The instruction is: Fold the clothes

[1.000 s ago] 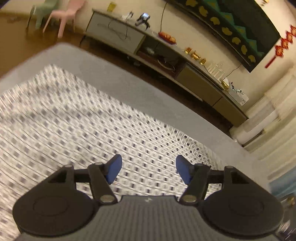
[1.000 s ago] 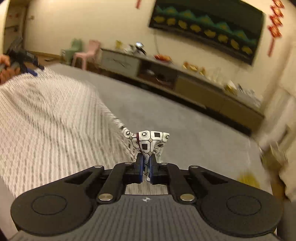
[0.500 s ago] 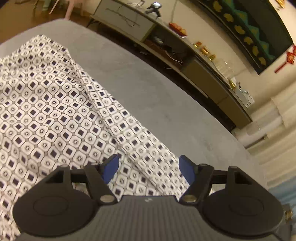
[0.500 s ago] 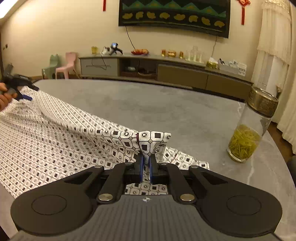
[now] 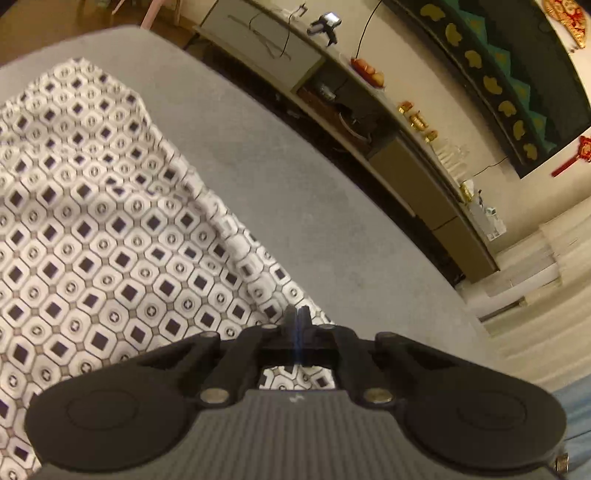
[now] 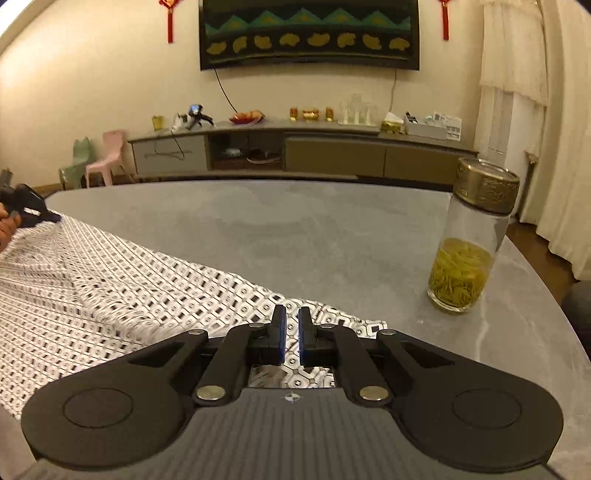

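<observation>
While both claws sit low over the table, one patterned garment lies spread on it, white with dark squares, running from the near middle out to the left. Right claw: nearly closed, narrow gap, a strip of the garment caught between the pads, so it is grasping the near hem. Left claw: jaws have just been closing and now meet, clenched on the garment's right-hand edge, fabric at the tips. From the right wrist view that left claw sits at the far left with one hand partly in frame, and the cloth runs up to its tip. One glass bottle with a metal cap and yellow-green leaves inside stands upright on the table, right of the garment, apart from it. Beyond the table: two small chairs, one pink and one green, one long sideboard, one dark wall hanging, two red knot ornaments beside it.
</observation>
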`<state>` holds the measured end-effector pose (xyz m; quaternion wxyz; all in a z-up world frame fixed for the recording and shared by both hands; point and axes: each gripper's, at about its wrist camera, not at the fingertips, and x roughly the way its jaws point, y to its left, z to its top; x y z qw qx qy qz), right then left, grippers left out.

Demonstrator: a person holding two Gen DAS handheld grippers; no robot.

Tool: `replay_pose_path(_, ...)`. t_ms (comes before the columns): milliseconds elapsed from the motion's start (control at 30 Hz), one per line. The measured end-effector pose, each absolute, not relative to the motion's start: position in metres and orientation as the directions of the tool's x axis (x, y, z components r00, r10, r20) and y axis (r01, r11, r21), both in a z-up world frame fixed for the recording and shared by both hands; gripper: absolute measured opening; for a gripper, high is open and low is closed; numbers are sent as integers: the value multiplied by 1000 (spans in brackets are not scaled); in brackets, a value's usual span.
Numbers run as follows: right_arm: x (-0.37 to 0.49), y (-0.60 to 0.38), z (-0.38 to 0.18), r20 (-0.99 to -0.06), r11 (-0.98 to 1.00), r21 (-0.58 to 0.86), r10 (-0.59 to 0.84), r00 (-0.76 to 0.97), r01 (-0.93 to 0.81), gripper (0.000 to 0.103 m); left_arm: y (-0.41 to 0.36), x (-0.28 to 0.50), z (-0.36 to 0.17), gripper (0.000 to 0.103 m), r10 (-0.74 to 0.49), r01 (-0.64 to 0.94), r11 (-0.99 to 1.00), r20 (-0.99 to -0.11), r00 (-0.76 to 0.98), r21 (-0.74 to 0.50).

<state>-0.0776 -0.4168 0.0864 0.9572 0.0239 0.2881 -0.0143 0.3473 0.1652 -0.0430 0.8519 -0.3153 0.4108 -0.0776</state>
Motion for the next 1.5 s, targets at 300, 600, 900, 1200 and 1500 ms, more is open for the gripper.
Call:
replay_pose_path(300, -87, -454, 84, -590, 974, 128, -76, 804, 185, 6, 165, 293, 8, 0, -408, -80, 754, -560, 721, -652)
replay_pose_path(600, -107, -421, 62, -701, 857, 429, 117, 703, 285, 89, 163, 310, -34, 26, -409, -140, 756, -628, 662, -640)
replay_pose_path(900, -91, -388, 83, -626, 951, 234, -11, 780, 201, 6, 163, 320, -44, 53, -465, -116, 723, -605, 646, -681)
replay_pose_path(1200, -107, -459, 107, -418, 772, 603, 91, 904, 201, 6, 160, 327, -43, 36, -444, -91, 747, -597, 668, -658)
replay_pose_path(1500, -85, -489, 112, -478, 809, 537, 58, 876, 239, 6, 173, 236, 32, 0, -432, -44, 719, -495, 753, -694)
